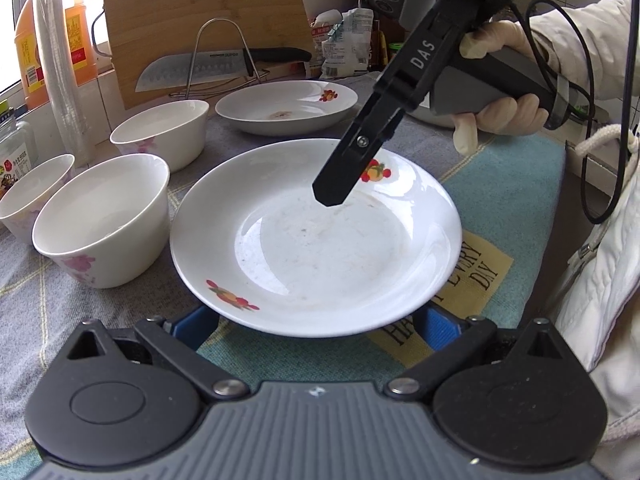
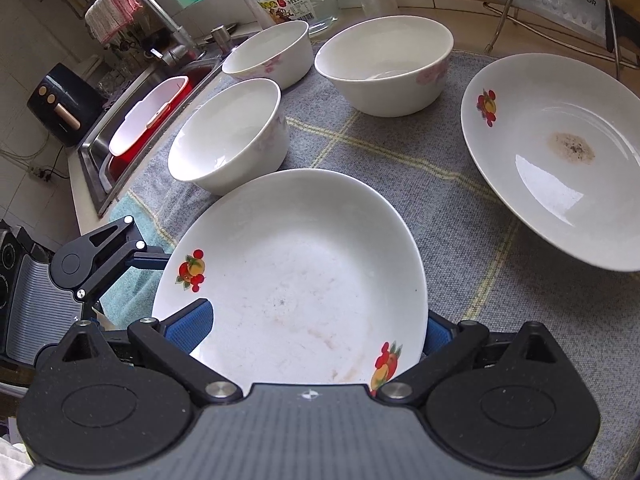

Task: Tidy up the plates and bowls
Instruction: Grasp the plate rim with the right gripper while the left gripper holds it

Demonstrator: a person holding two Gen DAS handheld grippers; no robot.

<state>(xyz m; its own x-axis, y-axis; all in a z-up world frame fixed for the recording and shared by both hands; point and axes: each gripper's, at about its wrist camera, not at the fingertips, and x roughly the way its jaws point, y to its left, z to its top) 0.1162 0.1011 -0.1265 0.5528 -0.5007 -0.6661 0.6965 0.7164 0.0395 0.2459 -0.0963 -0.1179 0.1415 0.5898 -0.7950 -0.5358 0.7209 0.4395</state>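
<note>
White porcelain covers the grey checked cloth point(image 2: 460, 216) on the counter. Nearest lies a shallow round plate with red-and-orange fruit decals point(image 1: 316, 240), faintly smeared in its well. The left gripper point(image 1: 316, 326) sits at the near rim of this plate, its blue-padded fingers point(image 1: 196, 326) spread wide to either side and partly tucked under the edge, so the jaws stand released. The right gripper point(image 2: 316, 330) comes at the same plate from the far right, tilted down over it; in its own view the blue pads point(image 2: 192, 326) flank the rim with clear room, also released and clasping nothing. A hand in a pale glove point(image 1: 500, 92) holds its handle.

A second fruit-decal plate with a brown stain in the middle point(image 2: 560, 156) rests farther back, well apart. Three white bowls with pink flower prints stand to the left: one point(image 2: 230, 140) just beside the near plate, two more point(image 2: 384, 66) point(image 2: 268, 54) behind. A steel cleaver on a wire rack point(image 1: 192, 70) leans against a bamboo cutting board point(image 1: 200, 4).
</note>
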